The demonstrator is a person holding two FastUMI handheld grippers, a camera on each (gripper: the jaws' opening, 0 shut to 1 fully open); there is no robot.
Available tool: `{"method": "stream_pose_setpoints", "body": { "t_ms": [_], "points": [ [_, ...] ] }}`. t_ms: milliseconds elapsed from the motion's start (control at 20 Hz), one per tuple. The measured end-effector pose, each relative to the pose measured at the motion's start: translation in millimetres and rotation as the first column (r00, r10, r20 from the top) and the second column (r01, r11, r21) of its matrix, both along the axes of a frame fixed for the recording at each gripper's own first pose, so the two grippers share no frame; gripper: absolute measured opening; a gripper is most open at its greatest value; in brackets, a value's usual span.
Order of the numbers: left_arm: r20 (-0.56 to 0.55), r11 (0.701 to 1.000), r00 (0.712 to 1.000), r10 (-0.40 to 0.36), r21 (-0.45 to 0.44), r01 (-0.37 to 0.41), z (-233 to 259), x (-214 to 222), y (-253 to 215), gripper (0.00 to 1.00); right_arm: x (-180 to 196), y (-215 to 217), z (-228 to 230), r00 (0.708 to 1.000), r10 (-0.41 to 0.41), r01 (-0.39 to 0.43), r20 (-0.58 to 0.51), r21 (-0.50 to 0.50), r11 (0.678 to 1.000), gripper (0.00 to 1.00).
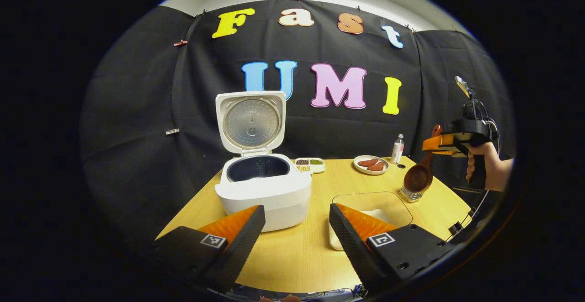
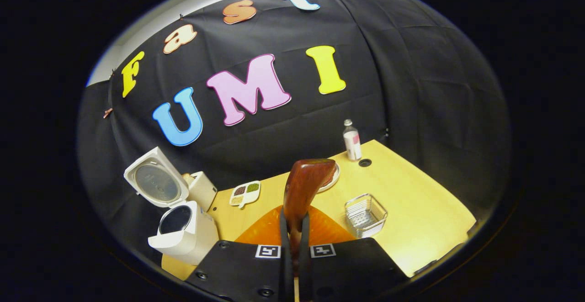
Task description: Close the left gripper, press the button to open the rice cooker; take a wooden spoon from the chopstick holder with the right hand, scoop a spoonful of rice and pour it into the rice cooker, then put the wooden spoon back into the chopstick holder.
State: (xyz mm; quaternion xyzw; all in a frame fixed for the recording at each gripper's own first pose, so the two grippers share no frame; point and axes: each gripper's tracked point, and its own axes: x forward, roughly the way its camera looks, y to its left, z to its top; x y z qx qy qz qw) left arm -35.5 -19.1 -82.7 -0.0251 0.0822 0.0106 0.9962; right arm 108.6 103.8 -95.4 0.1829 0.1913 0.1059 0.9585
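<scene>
One rice cooker (image 1: 263,188), lid up. Right gripper (image 2: 292,229) clamps one wooden spoon (image 2: 304,185); one chopstick holder (image 2: 364,215) at 3 o'clock. Left gripper (image 1: 297,229) fingers apart.

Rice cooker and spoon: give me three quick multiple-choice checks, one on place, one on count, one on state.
1. Where is the brown wooden spoon?
A. In the wire holder
B. Held by the right tool
C. Lying on the table

2. How many compartments has the small white condiment dish?
A. Two
B. Four
C. Six

3. What state is the white rice cooker in?
A. Lid up
B. Lid shut
C. Lid removed

Answers: 1 B, the right tool is clamped on the spoon's handle. 2 B, four sections show in the right gripper view. 3 A, the hinged lid stands upright over the bare inner pot.
</scene>
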Motion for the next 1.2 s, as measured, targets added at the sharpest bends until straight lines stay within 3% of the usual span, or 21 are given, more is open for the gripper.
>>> {"method": "stream_pose_setpoints", "body": {
  "t_ms": [300,450,600,700,1200],
  "points": [
    [-0.024,0.999,0.999,-0.035,0.004,0.035,-16,-2,14,0.98,-23,57,-41,0.996,0.086,-0.087,-0.016,-0.039,0.995,0.09],
    [-0.052,0.999,0.998,-0.046,-0.017,0.045,-31,-3,14,0.98,-25,73,-70,0.992,0.122,-0.122,-0.003,-0.139,0.983,0.09],
    [-0.078,0.998,0.996,-0.047,-0.033,0.044,-44,-4,15,0.98,-25,83,-96,0.988,0.157,-0.148,0.01,-0.28,0.949,0.09],
    [-0.089,0.998,0.995,-0.045,-0.045,0.041,-50,-5,18,0.98,-30,91,-109,0.984,0.18,-0.172,-0.004,-0.317,0.933,0.09],
    [-0.09,0.994,0.996,0.003,-0.108,-0.013,-54,3,46,0.96,-69,138,-119,0.98,0.157,-0.174,-0.121,-0.149,0.973,0.09]
  ]
}}
